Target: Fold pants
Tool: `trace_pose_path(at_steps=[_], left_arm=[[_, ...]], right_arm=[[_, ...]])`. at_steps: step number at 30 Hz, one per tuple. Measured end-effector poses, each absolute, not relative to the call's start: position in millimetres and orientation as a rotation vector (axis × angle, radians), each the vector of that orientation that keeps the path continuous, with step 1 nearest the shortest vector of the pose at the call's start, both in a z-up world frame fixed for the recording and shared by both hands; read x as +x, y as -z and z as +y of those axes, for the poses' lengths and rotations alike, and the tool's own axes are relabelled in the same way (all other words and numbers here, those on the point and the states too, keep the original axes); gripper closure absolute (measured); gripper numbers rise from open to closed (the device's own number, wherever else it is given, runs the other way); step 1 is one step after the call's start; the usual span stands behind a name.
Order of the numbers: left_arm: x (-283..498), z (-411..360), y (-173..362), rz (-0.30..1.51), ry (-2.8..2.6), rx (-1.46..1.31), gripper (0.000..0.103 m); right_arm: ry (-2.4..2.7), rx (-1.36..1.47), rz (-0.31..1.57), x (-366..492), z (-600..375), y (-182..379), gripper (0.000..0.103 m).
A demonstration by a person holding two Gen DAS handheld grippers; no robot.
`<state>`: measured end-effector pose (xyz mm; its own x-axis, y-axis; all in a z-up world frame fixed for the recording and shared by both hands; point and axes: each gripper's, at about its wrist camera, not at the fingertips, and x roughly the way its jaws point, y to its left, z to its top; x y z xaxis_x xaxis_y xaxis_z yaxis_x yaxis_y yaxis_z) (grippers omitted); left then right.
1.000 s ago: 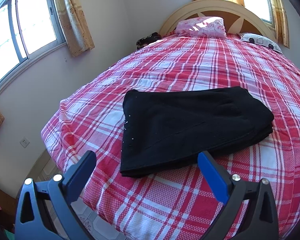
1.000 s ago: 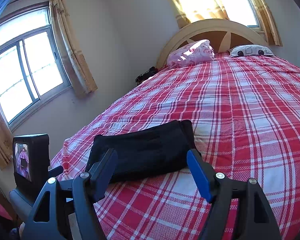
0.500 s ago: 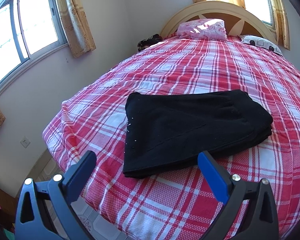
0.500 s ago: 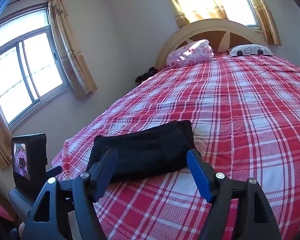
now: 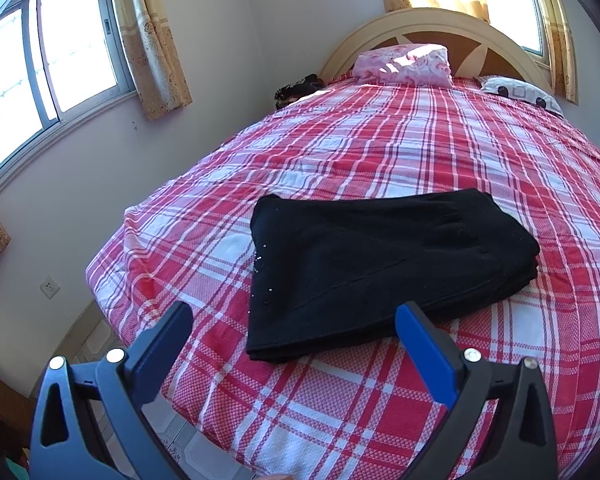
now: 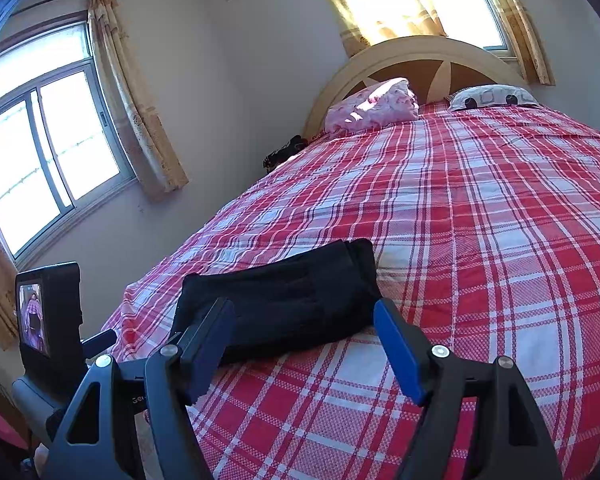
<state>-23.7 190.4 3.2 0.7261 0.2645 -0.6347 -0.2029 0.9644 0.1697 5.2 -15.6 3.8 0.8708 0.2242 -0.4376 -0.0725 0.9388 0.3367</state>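
Observation:
The black pants [image 5: 380, 264] lie folded in a flat stack on the red plaid bed [image 5: 420, 152], near its foot. They also show in the right wrist view [image 6: 284, 300], low and seen from the side. My left gripper [image 5: 294, 316] is open and empty, held just short of the stack's near edge. My right gripper [image 6: 302, 308] is open and empty, in front of the stack's near side, not touching it. The left gripper's camera unit [image 6: 48, 312] shows at the left of the right wrist view.
A pink pillow [image 5: 404, 64] and a white patterned pillow [image 5: 520, 92] lie at the headboard [image 5: 440, 24]. A dark bundle [image 5: 296, 88] sits at the bed's far left corner. The wall with a window [image 5: 40, 60] runs along the left. Tiled floor [image 5: 96, 332] shows below the bed's corner.
The left wrist view has drifted back and tilted slightly, so the pants sit a little farther up the frame. The right gripper has barely moved. Both stay open.

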Motion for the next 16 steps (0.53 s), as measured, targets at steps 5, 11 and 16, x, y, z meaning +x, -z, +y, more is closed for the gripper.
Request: trace_pose_path(at_steps=[5, 11, 16], left_arm=[[-21.2, 192.9, -4.5, 0.723, -0.225, 0.051, 0.0], [-20.8, 192.3, -3.9, 0.723, -0.216, 0.036, 0.0], [-20.2, 190.9, -3.0, 0.728, -0.226, 0.049, 0.0]], right_arm=[[-0.157, 0.312, 0.489, 2.9, -14.9, -4.7, 0.029], [-0.153, 0.312, 0.487, 1.9, -14.8, -4.9, 0.029], [-0.153, 0.316, 0.491, 1.6, -15.4, -4.1, 0.029]])
